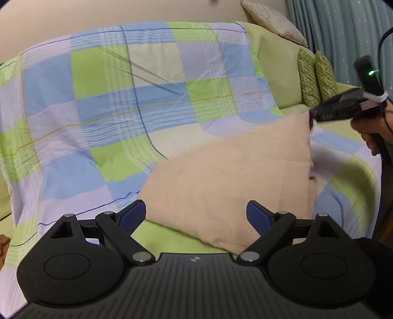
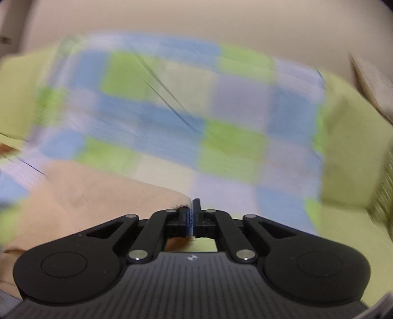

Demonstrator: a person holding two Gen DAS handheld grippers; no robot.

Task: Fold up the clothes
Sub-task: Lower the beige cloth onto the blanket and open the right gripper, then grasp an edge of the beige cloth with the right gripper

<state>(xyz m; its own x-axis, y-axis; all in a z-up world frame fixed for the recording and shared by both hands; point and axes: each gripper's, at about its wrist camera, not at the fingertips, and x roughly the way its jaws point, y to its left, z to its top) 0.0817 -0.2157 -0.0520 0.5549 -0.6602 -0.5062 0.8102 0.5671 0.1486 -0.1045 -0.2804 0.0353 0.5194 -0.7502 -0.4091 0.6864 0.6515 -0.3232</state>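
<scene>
- Ahead of you stands a sofa [image 1: 277, 73] in light green, with a plain beige wall [image 1: 122, 12] behind it.
- A checked sheet [image 1: 122, 98] in blue, green and lilac squares lies draped over its back and seat.
- On the sofa's far right you see two green patterned cushions [image 1: 316, 76] upright side by side, and a pale beige cushion [image 1: 272, 22] on top of the backrest.
- A blue-grey curtain [image 1: 339, 32] hangs at the right.

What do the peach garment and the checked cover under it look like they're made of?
Peach garment: probably a soft knit or fleece, matte and slightly fuzzy, with no visible weave. Checked cover: likely thin woven cotton, matte, with sharp creases and printed stripes. Neither is certain from looks alone.
</scene>
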